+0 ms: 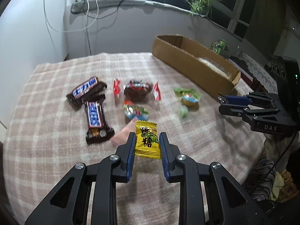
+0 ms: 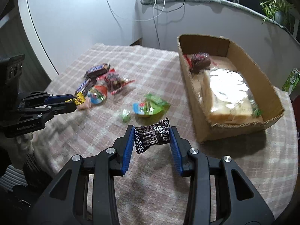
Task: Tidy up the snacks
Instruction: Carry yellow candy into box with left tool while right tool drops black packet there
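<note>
My left gripper (image 1: 147,137) is shut on a yellow candy packet (image 1: 147,140), held just above the checked cloth; the same packet (image 2: 77,99) shows at the left gripper's tip in the right wrist view. My right gripper (image 2: 152,131) is shut on a black wrapped snack (image 2: 152,137), lifted off the table short of the cardboard box (image 2: 190,82). The box holds a bagged loaf of bread (image 2: 230,95) and a dark wrapped cake (image 2: 200,61). Two Snickers bars (image 1: 93,116), a dark cake with red ends (image 1: 137,91), a jelly cup (image 1: 136,111) and green sweets (image 1: 186,98) lie on the cloth.
A pink item (image 1: 121,136) lies beside the yellow packet. The table's cloth (image 1: 46,131) drops off at the left and near edges. A green carton (image 2: 291,80) stands behind the box. Cables hang on the wall, and a plant (image 1: 200,1) sits on the sill.
</note>
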`<state>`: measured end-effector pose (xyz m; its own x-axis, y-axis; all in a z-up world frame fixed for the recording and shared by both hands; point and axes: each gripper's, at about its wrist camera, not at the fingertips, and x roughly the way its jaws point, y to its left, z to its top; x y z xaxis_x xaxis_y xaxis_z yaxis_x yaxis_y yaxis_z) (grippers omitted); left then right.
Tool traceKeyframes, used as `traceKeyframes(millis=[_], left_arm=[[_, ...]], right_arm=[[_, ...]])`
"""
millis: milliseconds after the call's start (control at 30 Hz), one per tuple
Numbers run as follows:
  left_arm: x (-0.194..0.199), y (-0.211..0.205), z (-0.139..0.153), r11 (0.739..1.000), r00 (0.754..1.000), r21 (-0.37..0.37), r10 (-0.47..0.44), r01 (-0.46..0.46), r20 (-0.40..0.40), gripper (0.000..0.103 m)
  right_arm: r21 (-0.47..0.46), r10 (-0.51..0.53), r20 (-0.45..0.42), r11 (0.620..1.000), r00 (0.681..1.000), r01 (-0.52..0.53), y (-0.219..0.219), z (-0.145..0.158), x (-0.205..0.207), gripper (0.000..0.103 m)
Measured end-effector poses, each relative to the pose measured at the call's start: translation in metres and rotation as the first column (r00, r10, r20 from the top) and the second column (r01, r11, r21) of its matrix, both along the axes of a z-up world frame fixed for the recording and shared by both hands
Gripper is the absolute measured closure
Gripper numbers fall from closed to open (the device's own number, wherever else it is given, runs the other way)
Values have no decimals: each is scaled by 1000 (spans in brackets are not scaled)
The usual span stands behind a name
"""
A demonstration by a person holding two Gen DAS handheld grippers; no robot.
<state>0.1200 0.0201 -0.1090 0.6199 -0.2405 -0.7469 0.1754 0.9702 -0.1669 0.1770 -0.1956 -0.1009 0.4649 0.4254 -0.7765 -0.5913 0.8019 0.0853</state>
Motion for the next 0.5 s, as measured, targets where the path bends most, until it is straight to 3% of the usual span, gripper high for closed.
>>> traceKeyframes(millis=[500], left_arm=[[49, -25, 43, 999, 994, -42, -23, 28, 110, 80]], right_arm=[[51, -75, 74, 996, 994, 71, -40, 44, 37, 64]])
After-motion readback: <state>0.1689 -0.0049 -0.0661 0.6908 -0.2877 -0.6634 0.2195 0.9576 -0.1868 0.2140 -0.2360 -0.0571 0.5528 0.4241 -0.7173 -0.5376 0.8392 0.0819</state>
